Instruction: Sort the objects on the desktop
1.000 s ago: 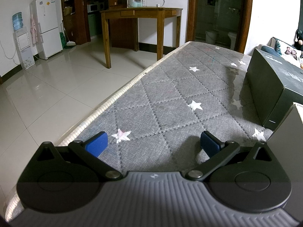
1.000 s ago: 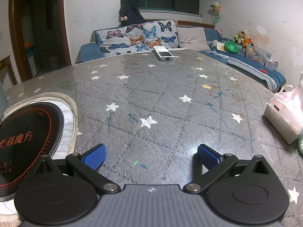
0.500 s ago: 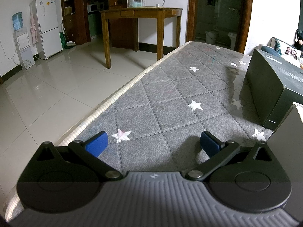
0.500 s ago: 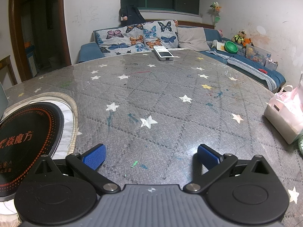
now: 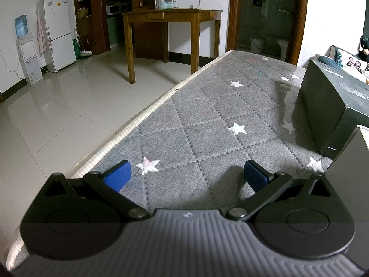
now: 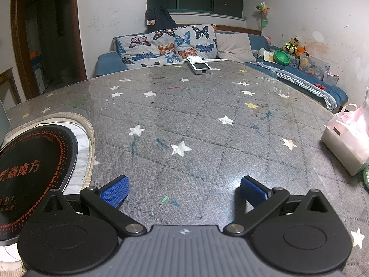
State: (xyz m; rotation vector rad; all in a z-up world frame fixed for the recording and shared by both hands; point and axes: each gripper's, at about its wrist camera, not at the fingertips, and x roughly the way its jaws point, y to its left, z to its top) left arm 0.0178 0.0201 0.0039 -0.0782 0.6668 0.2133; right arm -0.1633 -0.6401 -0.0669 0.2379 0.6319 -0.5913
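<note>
Both grippers sit low over the table [image 6: 207, 120], nothing held, likely waiting to start. Left gripper [image 5: 185, 175] fingers wide apart; dark box [image 5: 327, 106] at 2 o'clock. Right gripper [image 6: 183, 190] fingers spread too; remote [image 6: 198, 65] at 12 o'clock, far edge, pink bag [image 6: 346, 143] at 3.

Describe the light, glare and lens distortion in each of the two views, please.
Left wrist view: daylight, sharp; floor tiles mirror the furniture; the table edge bows from the fisheye. Right wrist view: dimmer, bluish; a clear cover over the cloth shines, with a glare patch before the right gripper; dark corners in both.
</note>
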